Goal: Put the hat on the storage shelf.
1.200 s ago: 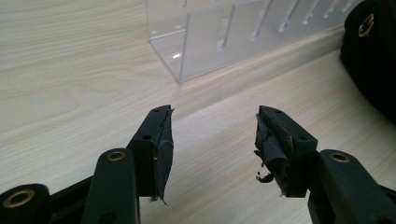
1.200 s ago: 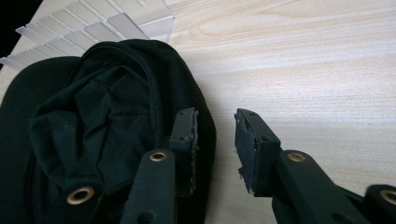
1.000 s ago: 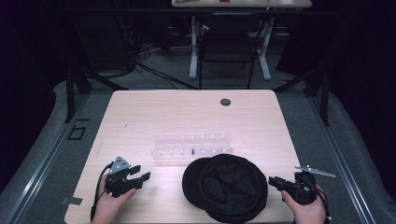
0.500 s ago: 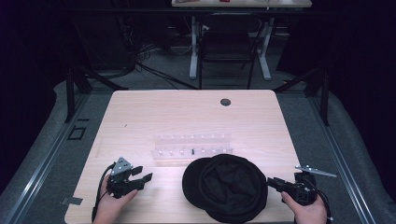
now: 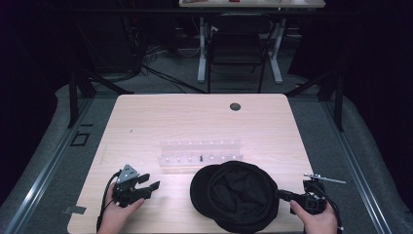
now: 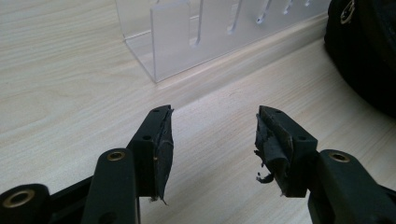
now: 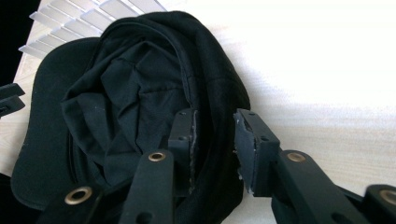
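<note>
Closing within the last half second, the right hand-held gripper (image 7: 215,140) straddles the rim of the black cap (image 5: 238,195) at 6 o'clock on the worktop (image 5: 195,122) without yet pinching it, suggesting a coming grasp, while the left hand-held gripper (image 6: 212,140) gapes wide, empty.

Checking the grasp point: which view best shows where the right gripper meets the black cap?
The right gripper view: the cap rim lies between the right gripper jaws. The high view shows the whole cap from afar; the left gripper view catches an edge.
</note>
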Motion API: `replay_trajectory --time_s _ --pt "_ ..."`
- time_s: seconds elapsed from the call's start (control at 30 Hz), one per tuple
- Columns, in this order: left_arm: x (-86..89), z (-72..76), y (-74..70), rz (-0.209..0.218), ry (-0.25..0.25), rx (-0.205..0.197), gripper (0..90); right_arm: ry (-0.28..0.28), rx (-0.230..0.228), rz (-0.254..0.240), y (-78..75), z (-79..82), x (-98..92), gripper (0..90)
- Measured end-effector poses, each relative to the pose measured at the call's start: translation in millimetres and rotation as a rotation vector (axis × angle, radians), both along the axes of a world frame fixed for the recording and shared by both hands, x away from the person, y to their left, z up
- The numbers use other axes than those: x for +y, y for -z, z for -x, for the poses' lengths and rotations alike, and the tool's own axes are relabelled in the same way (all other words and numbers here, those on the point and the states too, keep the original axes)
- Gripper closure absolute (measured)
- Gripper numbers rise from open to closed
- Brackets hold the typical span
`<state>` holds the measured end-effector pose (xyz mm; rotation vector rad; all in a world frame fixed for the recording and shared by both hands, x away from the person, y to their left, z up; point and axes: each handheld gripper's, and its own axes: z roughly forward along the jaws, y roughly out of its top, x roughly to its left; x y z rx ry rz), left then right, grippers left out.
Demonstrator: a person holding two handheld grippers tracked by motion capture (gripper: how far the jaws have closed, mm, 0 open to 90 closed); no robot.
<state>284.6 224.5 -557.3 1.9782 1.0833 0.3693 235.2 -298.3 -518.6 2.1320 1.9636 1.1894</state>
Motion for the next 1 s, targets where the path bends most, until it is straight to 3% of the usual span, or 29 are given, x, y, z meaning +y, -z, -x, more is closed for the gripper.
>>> replay_trajectory --time_s 0.03,0.07,0.23,0.37,0.4,0.43,0.47,0.8,1.0 --pt "-0.1 0.0 0.1 0.000 0.000 0.001 46.6 -0.020 0.024 0.037 -1.6 0.0 -2.3 70.3" --pt "-0.3 -0.1 0.2 -0.001 0.000 0.001 46.6 0.009 0.013 -0.004 1.2 -0.6 1.1 70.3" --pt "-1.0 -0.2 0.3 -0.004 0.004 0.005 46.5 -0.001 0.068 0.017 6.3 -2.8 -2.1 70.2" --pt "-1.1 -0.4 0.7 -0.003 0.004 0.005 46.6 0.004 0.086 0.009 8.8 -5.5 -2.3 71.6" --pt "-1.1 -0.4 0.7 -0.003 0.004 0.005 46.6 -0.023 0.113 0.060 6.7 -6.1 -5.1 72.2" --pt "-1.1 -0.4 0.7 -0.003 0.003 0.005 46.6 -0.023 0.113 0.060 6.7 -6.1 -5.1 72.2" --pt "-1.1 -0.3 0.6 -0.003 0.004 0.004 46.6 -0.004 0.094 0.001 9.7 -7.0 -2.2 73.3" --pt "-2.0 -1.0 1.7 -0.002 0.002 0.006 46.6 -0.022 0.146 -0.021 16.3 -11.6 -0.2 80.8" --pt "-2.1 -1.1 1.8 0.000 0.002 0.007 46.6 -0.021 0.141 -0.102 16.5 -11.3 -5.2 86.9"
